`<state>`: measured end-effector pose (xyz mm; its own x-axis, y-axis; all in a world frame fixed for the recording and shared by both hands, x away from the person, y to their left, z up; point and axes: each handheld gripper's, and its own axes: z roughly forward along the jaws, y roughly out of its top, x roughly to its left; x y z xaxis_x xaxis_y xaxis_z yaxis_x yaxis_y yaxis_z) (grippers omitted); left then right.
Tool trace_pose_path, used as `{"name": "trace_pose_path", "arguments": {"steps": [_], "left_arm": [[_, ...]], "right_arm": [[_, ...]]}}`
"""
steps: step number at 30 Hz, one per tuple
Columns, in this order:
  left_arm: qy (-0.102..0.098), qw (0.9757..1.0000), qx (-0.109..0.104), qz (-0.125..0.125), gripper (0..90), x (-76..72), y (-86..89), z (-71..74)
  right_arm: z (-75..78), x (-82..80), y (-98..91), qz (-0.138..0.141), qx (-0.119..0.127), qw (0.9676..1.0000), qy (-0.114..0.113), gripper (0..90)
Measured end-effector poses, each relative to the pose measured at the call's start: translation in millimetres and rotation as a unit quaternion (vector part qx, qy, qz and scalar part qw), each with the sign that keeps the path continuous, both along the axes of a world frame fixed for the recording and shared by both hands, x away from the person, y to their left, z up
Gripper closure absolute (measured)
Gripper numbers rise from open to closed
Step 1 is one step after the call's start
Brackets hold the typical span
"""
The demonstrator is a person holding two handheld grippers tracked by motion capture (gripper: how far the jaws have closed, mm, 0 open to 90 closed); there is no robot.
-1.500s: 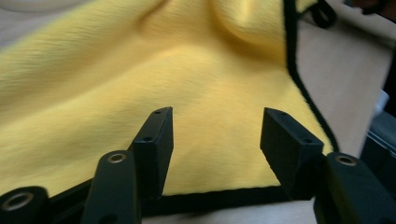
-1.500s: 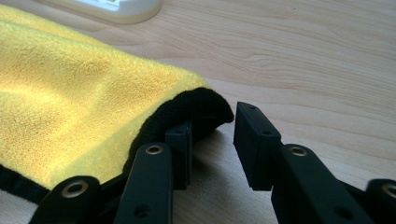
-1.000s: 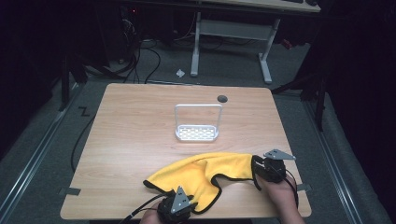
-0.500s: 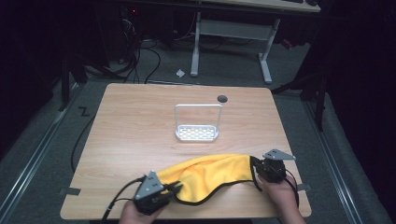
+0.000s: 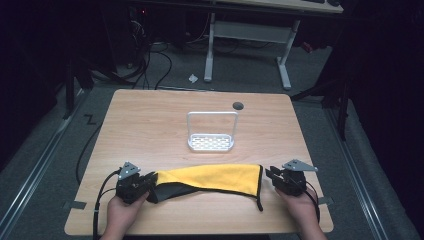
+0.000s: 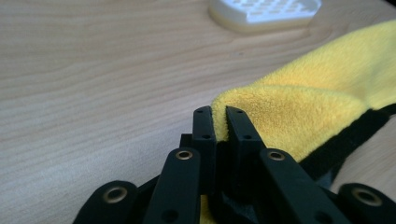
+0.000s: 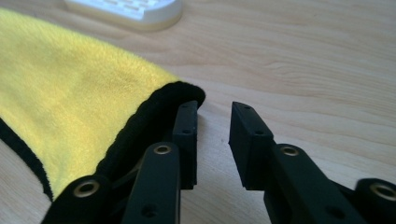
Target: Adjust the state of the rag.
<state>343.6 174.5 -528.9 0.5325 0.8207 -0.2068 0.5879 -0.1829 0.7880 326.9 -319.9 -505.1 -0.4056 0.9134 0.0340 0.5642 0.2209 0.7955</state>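
A yellow cloth [image 5: 215,176] with black trim lies stretched in a long band near the table's front edge. My left gripper [image 5: 152,181] is shut on the cloth's left end. In the left gripper view its jaws [image 6: 219,114] pinch a fold of the yellow cloth [image 6: 303,102]. My right gripper [image 5: 268,175] sits at the cloth's right end and its jaws have just been opening. In the right gripper view they [image 7: 215,109] stand apart with bare wood between them. The cloth's black hem [image 7: 173,93] rests against the outside of one jaw.
A white perforated rack [image 5: 211,142] with a wire hoop stands mid-table behind the cloth. A dark round grommet [image 5: 238,105] sits in the wooden table [image 5: 150,120] farther back. Desk legs and cables lie on the dark floor beyond.
My left gripper has moved left along the front edge, drawing the bunched cloth out into a flat band. The right hand has stayed in place.
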Motion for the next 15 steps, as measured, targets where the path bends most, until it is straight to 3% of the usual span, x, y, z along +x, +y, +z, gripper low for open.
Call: {"name": "trace_pose_path", "arguments": {"steps": [3, 8, 9, 12, 14, 15], "left_arm": [[0.003, 1.0, 0.007, 0.001, 82.2, 2.2, -0.9, -4.7], [0.006, 0.9998, 0.017, 0.001, 81.8, 6.0, -0.5, -8.1], [0.007, 0.9998, 0.017, 0.001, 81.8, 7.0, -0.6, -8.8], [0.007, 0.9997, 0.025, 0.001, 81.7, 8.9, -1.8, -9.2], [0.006, 0.9996, 0.026, 0.0, 81.7, 8.9, -2.1, -9.4], [0.006, 0.9996, 0.026, 0.0, 81.7, 8.9, -2.1, -9.4]], "right_arm": [[11.3, -10.2, 8.9, 0.014, 0.015, 0.9996, -0.021, 64.5], [11.5, -22.7, 30.4, 0.049, 0.01, 0.9984, -0.025, 53.7], [8.3, -24.8, 35.8, 0.056, 0.007, 0.9983, -0.014, 50.6], [-14.9, -22.8, 50.3, 0.071, -0.041, 0.9962, 0.029, 48.3], [-23.1, -20.3, 53.1, 0.07, -0.068, 0.9943, 0.042, 53.8], [-23.8, -19.5, 52.4, 0.074, -0.061, 0.9944, 0.045, 62.5]]}}
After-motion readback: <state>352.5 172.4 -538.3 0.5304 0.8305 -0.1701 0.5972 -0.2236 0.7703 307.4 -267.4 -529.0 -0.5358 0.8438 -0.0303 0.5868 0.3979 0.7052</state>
